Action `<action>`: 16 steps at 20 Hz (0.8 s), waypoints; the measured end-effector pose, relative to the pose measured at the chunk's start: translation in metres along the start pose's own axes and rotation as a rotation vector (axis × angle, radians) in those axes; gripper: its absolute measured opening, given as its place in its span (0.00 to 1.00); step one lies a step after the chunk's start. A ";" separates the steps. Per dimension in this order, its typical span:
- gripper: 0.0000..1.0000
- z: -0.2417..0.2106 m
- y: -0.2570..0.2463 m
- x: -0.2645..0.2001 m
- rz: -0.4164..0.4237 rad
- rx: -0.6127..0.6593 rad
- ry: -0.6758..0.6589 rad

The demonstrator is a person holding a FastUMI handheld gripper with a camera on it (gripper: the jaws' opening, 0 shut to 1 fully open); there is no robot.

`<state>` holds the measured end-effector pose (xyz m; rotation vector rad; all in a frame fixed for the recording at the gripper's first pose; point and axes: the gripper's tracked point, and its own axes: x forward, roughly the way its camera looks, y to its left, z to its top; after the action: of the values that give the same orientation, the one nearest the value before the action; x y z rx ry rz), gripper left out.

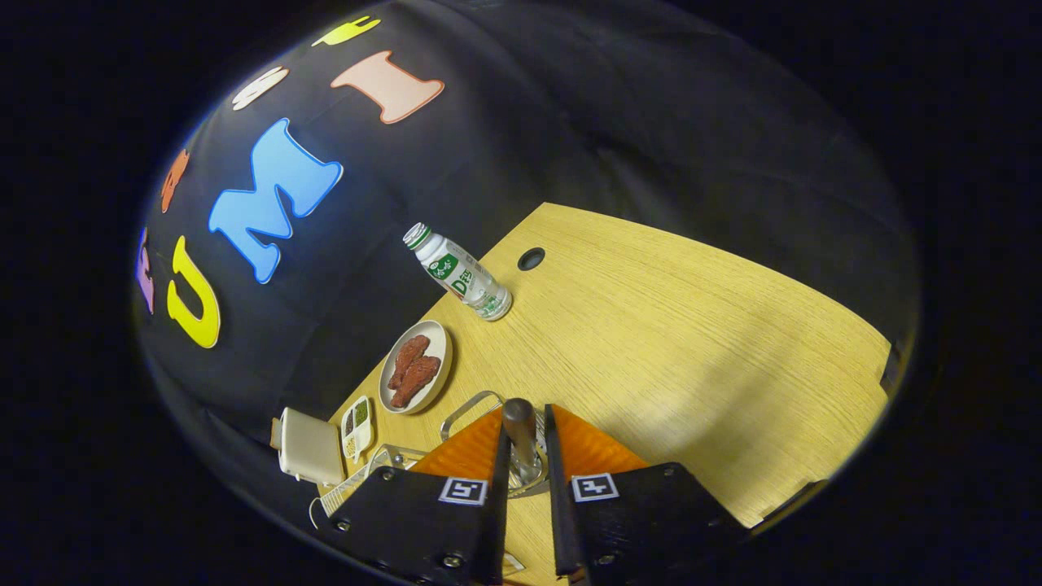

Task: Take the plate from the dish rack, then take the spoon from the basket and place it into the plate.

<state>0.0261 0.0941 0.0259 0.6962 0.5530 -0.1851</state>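
The tongs (527,456) clench the spoon (521,443) by its dark handle, both fingers pressing it, just above a wire basket (464,411). Beyond them on the counter (692,342) sit a dish of meat (416,366) and a bottle (460,273).

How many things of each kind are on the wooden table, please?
Bottles: 1
Dishes of food: 2, the oval plate and the small divided tray
Spoons: 1, between the hand-held gripper fingers
Baskets: 1
Total: 5
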 end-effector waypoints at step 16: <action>0.12 0.054 0.027 -0.036 0.023 -0.131 -0.061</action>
<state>0.0277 0.0790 0.0946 0.5675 0.4943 -0.1461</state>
